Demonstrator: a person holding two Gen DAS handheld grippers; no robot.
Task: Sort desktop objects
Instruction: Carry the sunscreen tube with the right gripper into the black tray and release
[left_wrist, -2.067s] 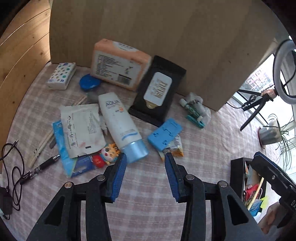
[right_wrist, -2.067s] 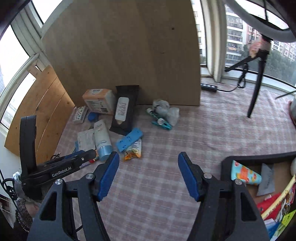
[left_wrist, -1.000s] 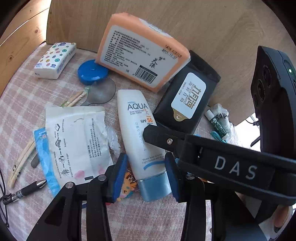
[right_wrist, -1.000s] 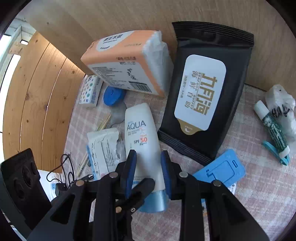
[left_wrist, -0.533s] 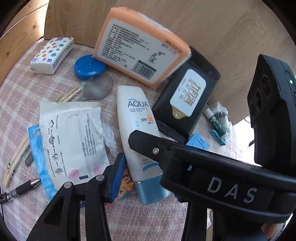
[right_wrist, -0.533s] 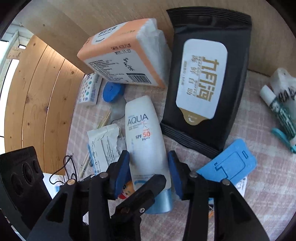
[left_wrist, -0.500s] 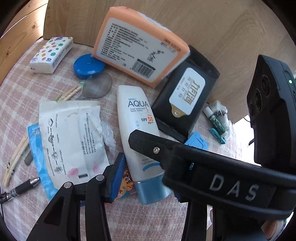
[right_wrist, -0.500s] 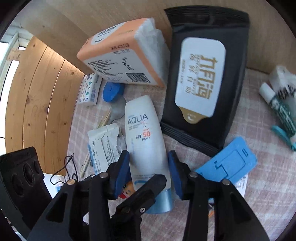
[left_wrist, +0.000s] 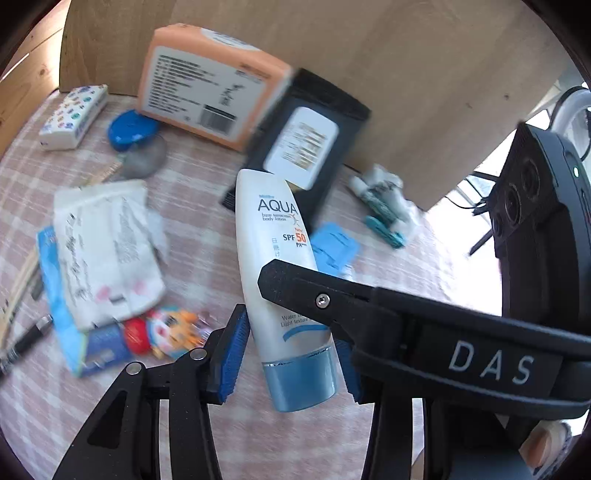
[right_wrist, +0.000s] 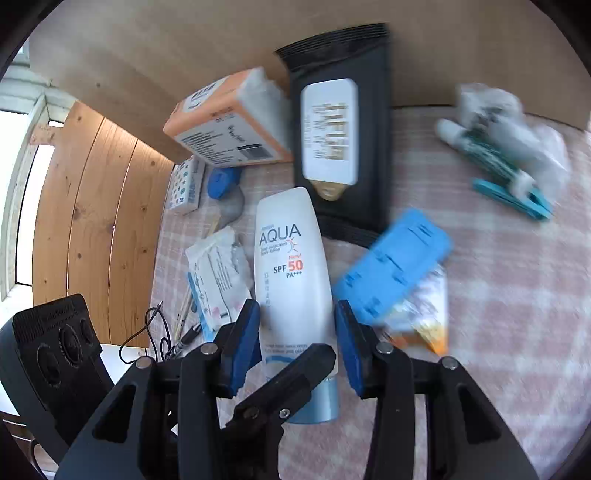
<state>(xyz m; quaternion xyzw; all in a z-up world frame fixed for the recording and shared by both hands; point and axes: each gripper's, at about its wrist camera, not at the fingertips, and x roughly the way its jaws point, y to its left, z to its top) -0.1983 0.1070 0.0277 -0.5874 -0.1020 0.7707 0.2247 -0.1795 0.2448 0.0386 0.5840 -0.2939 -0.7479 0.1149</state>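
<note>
Right wrist view: sunscreen tube (right_wrist: 291, 280) sits btwn both grippers at once, long axis running fwd along the fingers, blue cap end nearest. Right gripper (right_wrist: 297, 343) pads clamp its lower body; left gripper (left_wrist: 291, 345) holds it too, near the cap, clear of the checked cloth (left_wrist: 199, 236).

left gripper (left_wrist: 290, 345): tilted down, pads clamp the tube's cap end | right gripper (right_wrist: 297, 339): tilted down, pads clamp its body, crossing the left
</note>
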